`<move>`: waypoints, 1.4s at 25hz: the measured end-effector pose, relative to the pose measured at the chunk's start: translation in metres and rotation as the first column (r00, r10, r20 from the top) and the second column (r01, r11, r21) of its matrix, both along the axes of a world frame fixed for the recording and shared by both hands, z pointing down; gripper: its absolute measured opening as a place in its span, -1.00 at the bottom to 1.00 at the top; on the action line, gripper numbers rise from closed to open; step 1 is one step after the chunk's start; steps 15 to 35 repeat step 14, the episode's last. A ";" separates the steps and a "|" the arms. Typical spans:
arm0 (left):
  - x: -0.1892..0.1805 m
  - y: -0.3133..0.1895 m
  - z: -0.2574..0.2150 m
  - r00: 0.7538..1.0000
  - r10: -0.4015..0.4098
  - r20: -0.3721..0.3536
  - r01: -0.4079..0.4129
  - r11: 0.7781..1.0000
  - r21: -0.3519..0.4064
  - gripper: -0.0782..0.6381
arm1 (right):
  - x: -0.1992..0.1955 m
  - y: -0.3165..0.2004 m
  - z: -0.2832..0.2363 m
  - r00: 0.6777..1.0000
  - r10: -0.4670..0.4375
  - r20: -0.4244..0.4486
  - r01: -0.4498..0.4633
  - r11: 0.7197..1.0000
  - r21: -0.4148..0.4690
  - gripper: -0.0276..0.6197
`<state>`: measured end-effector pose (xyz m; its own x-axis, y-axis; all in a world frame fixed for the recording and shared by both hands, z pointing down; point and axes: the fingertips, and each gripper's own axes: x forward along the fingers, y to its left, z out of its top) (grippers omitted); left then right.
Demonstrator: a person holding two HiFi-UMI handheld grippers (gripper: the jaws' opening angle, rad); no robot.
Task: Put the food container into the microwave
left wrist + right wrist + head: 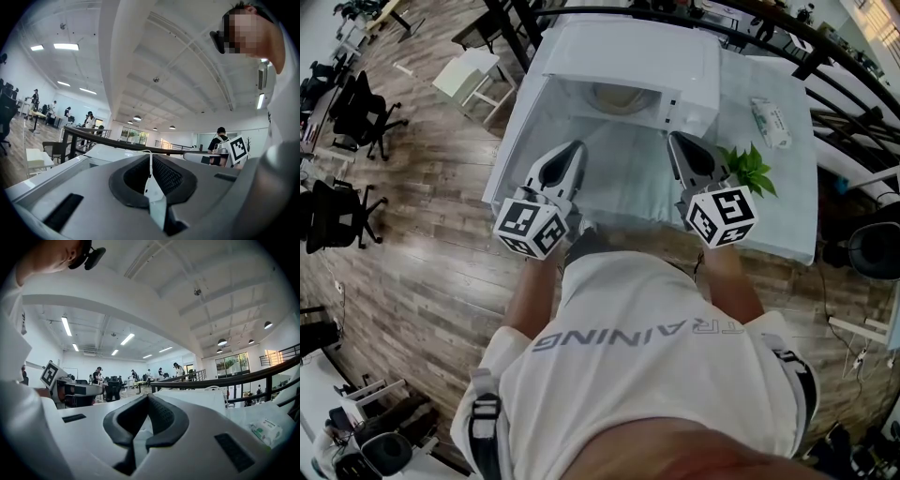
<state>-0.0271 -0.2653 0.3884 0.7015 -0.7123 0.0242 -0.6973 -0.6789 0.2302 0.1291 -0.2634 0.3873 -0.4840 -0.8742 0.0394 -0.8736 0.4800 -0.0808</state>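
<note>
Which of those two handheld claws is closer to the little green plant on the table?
Right. The right gripper sits just left of the green plant; the left gripper is farther off, on the right gripper's other side.

I work in a big open-plan office: black swivel chairs (364, 111) on wood flooring (422, 281) left of my left tool (573, 150), strip lights (65, 326) overhead, people (98, 375) at workstations beyond.

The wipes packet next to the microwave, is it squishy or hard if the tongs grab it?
Probably squishy: the wipes packet looks like a soft, wrinkled plastic pouch, so it would likely dent and sag. It lies flat on the table, so it shouldn't roll. Its film may be slippery.
</note>
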 end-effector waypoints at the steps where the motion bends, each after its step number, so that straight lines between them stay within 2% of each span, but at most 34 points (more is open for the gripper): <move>1: 0.000 0.000 0.001 1.000 0.002 0.001 -0.002 1.000 -0.001 -0.66 | -0.001 -0.001 0.001 1.000 -0.001 0.001 0.001 1.000 -0.001 -0.84; 14: 0.001 0.004 0.004 1.000 0.006 -0.003 -0.006 1.000 -0.018 -0.66 | -0.006 -0.003 0.011 1.000 -0.025 0.005 0.025 0.999 -0.032 -0.84; 35: 0.001 0.004 0.004 1.000 0.006 -0.003 -0.006 1.000 -0.018 -0.66 | -0.006 -0.003 0.011 1.000 -0.025 0.005 0.025 0.999 -0.032 -0.84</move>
